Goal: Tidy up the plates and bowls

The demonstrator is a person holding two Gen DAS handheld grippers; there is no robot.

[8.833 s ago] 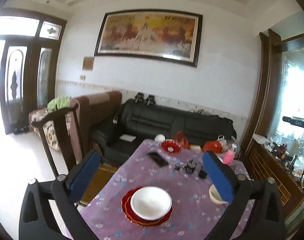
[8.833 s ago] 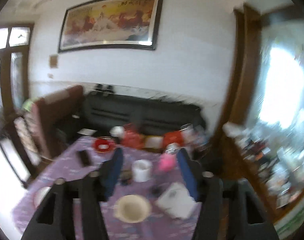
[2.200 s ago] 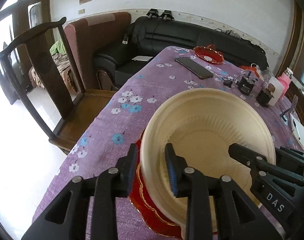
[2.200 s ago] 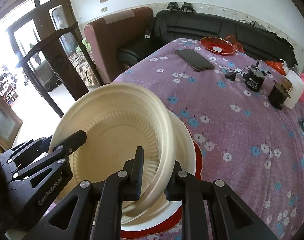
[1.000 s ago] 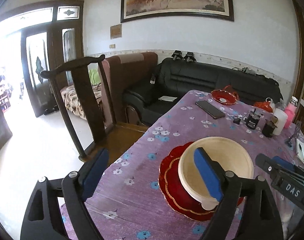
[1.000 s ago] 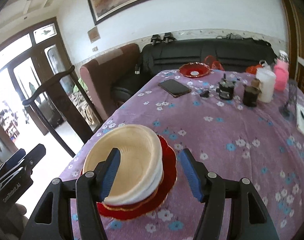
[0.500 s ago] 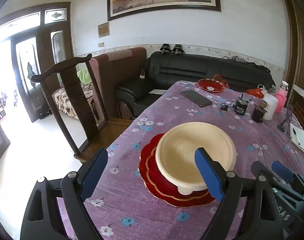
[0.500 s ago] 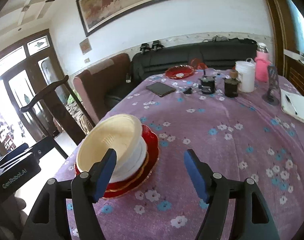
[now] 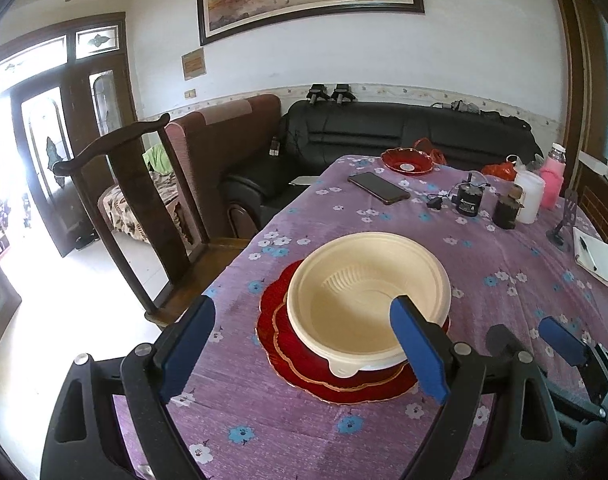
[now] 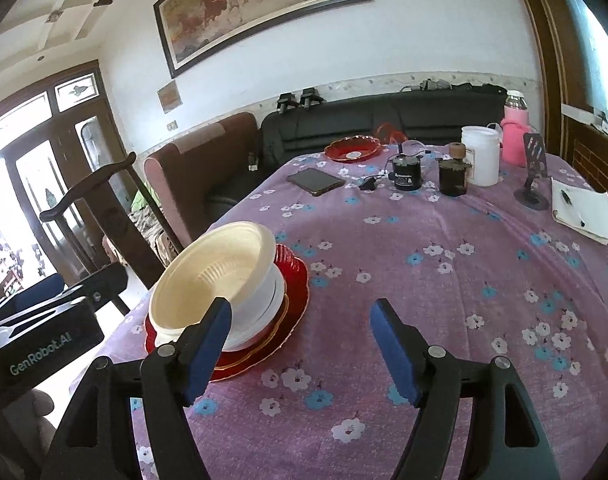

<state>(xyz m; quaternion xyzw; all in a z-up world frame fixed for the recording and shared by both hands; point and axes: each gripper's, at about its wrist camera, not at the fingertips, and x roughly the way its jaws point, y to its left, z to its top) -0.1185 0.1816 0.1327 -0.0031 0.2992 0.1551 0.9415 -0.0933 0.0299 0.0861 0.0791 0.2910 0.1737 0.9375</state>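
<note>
Cream-coloured and wide, the disposable bowl (image 9: 367, 296) sits nested in a white bowl (image 10: 264, 304), and both rest on a stack of red plates (image 9: 296, 360) with gold scalloped edges, on the purple flowered tablecloth (image 10: 443, 300). In your left wrist view the stack fills the lower centre of the frame; in your right wrist view it lies at lower left. Your left gripper (image 9: 304, 348) has its blue-padded fingers spread wide with nothing clamped; the stack sits just ahead of them, and the right-hand pad overlaps the near rim of the cream bowl in the picture, though contact cannot be confirmed. Your right gripper (image 10: 300, 344) also stands apart and empty, its jaws having just been opening with only bare cloth between them; the stack lies off past its left finger. Judging from this, your left hand looks the nearer and better lined up with the stack, while your right would have to swing toward the frame's left. The bowls are round, so no long axis matters; the rim is the likely place to grip. One more red dish (image 10: 353, 148) waits at the far end of the table, upper centre, near a dark phone (image 10: 315, 181), well away from both grippers.
</note>
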